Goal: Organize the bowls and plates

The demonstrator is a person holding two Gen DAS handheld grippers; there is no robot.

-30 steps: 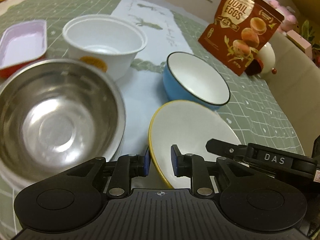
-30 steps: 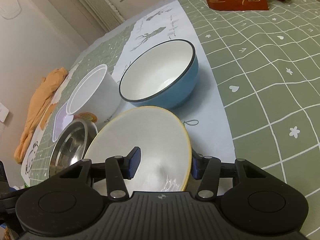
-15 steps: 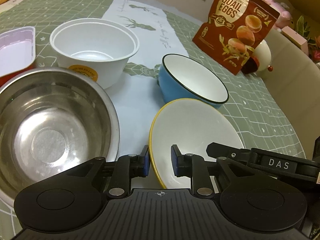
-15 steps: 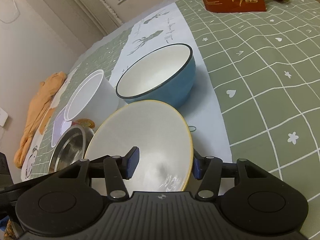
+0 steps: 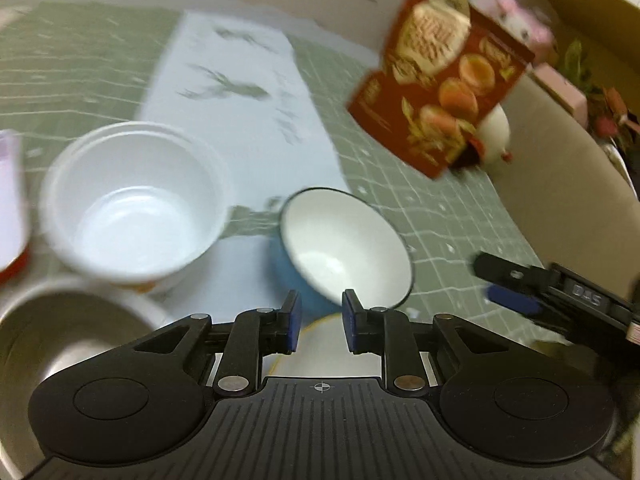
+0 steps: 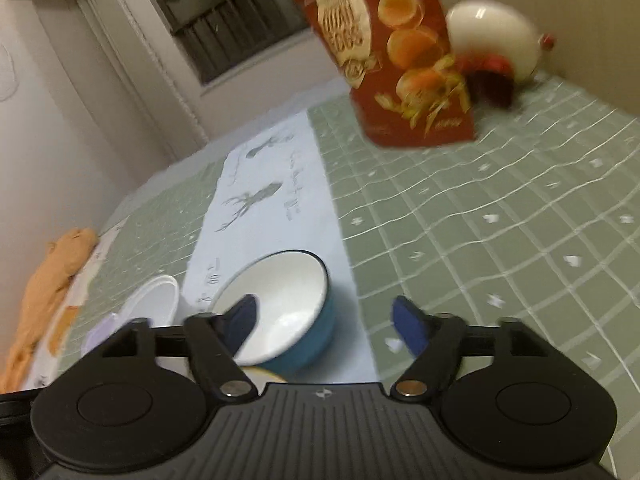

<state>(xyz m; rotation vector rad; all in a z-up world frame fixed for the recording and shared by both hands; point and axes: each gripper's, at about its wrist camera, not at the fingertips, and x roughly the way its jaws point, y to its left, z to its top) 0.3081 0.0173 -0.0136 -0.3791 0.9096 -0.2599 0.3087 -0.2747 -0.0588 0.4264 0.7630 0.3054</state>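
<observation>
Blue bowl (image 5: pixel 344 248): white inside, dark rim, upright on worktop. Left gripper (image 5: pixel 319 322): jaws slightly parted, empty. Right gripper (image 6: pixel 326 326): jaws wide, empty.

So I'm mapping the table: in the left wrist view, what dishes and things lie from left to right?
Pink tray → white plastic bowl → blue bowl → quail eggs bag → right gripper.

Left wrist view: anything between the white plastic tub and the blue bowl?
Nothing stands between the white plastic tub and blue bowl; only bare tablecloth shows in that gap in the left wrist view, despite blur.
</observation>
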